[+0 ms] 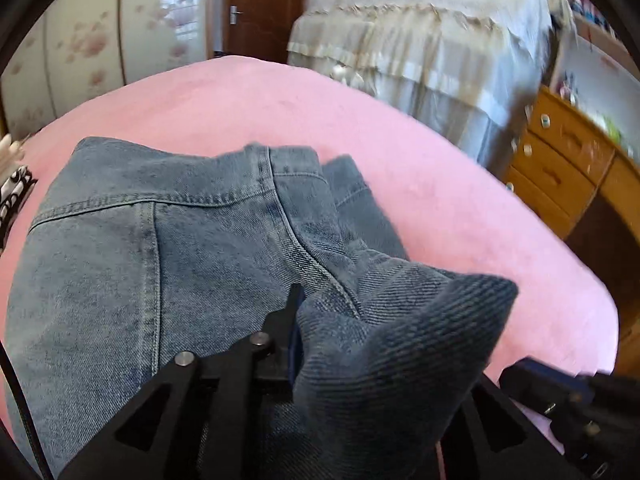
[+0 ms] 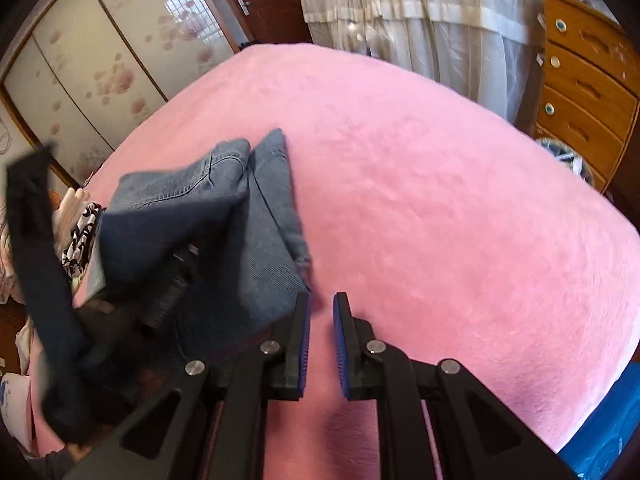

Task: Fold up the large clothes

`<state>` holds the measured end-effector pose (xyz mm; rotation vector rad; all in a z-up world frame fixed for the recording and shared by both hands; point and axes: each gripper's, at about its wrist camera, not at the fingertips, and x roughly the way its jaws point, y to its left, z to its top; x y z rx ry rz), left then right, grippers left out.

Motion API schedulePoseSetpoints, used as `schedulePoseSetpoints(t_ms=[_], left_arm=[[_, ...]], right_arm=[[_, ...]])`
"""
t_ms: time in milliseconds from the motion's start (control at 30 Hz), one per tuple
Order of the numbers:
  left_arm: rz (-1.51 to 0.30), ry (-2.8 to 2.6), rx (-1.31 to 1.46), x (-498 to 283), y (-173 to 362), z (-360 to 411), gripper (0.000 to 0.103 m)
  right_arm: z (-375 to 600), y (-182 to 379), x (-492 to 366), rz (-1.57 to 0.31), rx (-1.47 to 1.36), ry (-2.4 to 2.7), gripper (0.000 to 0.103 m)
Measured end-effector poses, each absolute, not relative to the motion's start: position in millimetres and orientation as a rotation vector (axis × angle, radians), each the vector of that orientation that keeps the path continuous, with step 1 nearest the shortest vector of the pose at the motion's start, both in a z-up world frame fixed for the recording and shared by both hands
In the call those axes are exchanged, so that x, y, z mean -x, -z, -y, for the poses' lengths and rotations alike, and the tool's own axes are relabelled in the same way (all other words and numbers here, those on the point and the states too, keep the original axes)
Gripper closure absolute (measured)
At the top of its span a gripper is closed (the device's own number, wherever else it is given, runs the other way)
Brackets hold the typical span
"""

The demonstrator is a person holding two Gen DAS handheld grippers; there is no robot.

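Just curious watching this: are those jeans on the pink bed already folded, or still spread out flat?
Partly folded. The jeans lie doubled in layers on the pink bed, and the left tongs hold one end lifted.

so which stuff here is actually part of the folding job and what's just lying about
Part of the job:
- jeans, partly folded on the pink blanket
- left gripper, shut on a raised fold of the jeans
- right gripper, open, holding nothing

Just lying about:
- black-and-white patterned cloth at the blanket's edge
- wooden drawers
- covered furniture behind
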<state>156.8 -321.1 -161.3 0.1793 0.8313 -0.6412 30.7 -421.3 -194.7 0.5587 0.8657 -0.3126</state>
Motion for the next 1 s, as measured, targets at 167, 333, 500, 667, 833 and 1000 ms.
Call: schedulePoseSetpoints(t_ms=[167,333,500,667,833,1000], left_arm=[[-0.883,0.713,-0.184,-149.8,140.4,317.9,0.015],[-0.907,0.765,-0.089,-144.8,96.2,284.2,0.015],[-0.866,0.65,0.028,-151.7,61.5,222.8,0.009],[-0.875,0.411,0.033,-166.2,71.4,156.3,0.009],[-0.97,0.258,0.067,-181.9,112.7,116.6,0.009],[-1.025,0.268,0.11,-185.9,139.9,106.9,0.009]], right_arm=[[424.9,198.1,-36.5,-0.885,-0.597,0.287,0.091],[429.7,185.0,-35.9,-0.867,-0.612,0.278,0.069],[427.6,163.1,-32.4,-0.823,-0.604,0.246,0.056],[411.0,136.8,-35.8,-0.788,-0.559,0.168,0.053],[397.5,138.4,-60.8,-0.863,-0.536,0.083,0.053],[389.8,160.6,-89.8,-0.983,-0.528,0.055,0.053]])
